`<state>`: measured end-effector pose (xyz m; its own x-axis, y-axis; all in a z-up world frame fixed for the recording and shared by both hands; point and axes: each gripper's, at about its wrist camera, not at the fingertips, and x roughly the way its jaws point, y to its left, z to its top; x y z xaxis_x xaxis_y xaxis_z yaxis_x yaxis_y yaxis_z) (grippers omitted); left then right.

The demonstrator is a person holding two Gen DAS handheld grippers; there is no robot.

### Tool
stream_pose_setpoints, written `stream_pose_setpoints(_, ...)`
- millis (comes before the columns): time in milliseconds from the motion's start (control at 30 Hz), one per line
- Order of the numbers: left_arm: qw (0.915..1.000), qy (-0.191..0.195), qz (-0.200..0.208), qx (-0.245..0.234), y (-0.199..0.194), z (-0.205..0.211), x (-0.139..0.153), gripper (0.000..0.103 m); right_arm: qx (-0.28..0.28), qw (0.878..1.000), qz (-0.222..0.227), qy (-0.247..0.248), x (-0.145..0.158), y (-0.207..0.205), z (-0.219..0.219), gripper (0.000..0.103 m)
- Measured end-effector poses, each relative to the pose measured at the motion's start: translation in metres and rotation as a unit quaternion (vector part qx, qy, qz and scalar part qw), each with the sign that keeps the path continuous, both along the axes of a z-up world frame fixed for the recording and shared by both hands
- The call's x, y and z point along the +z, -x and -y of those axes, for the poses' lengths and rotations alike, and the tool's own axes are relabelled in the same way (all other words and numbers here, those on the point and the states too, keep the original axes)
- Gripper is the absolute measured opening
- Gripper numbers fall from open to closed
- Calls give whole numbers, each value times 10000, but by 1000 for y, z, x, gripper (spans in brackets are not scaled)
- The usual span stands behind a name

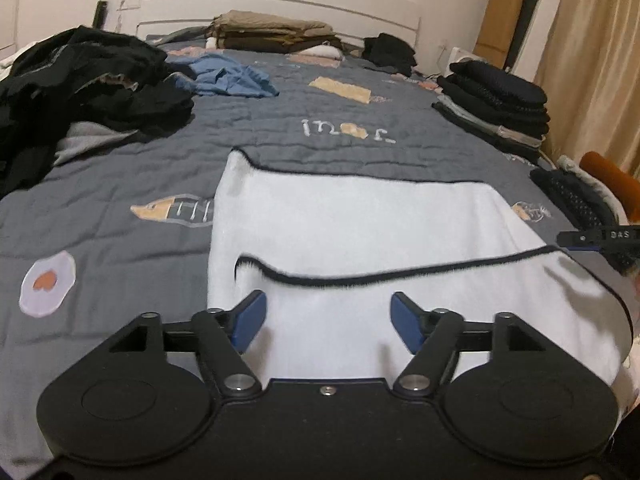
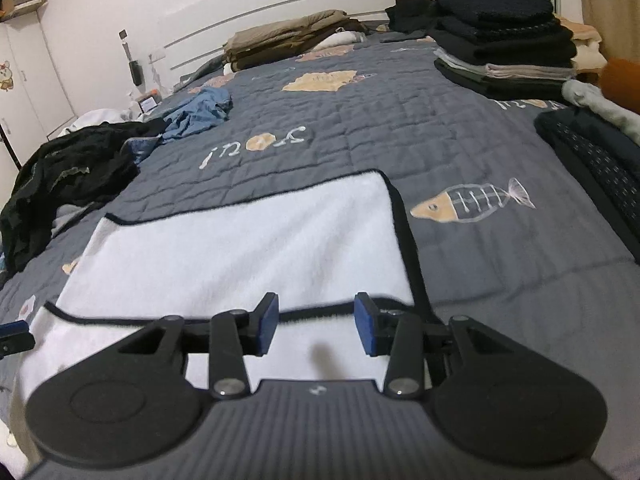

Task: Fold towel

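white towel [image 1: 360,220] lay partly folded on grey quilt [image 1: 140,168]. left gripper [image 1: 326,320] jaws apart, gripping nothing. right gripper [image 2: 316,322] jaws apart, towel edge between, unclamped.

Grey quilt [image 1: 160,168], black clothes heap [image 1: 88,80], blue shirt [image 1: 228,78], folded stack [image 1: 496,100]

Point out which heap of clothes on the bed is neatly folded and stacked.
The dark stack of clothes at the bed's right edge: flat folded layers piled squarely. The black heap on the left and the blue garment lie crumpled.
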<state>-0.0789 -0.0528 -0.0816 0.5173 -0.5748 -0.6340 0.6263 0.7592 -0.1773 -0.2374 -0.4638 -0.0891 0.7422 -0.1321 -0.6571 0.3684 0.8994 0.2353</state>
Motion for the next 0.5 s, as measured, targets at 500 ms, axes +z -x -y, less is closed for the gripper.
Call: stream_pose_setpoints(500,9996,63,258,139,41,-20,12,79,40,9998,90,179,6,33,-22,43)
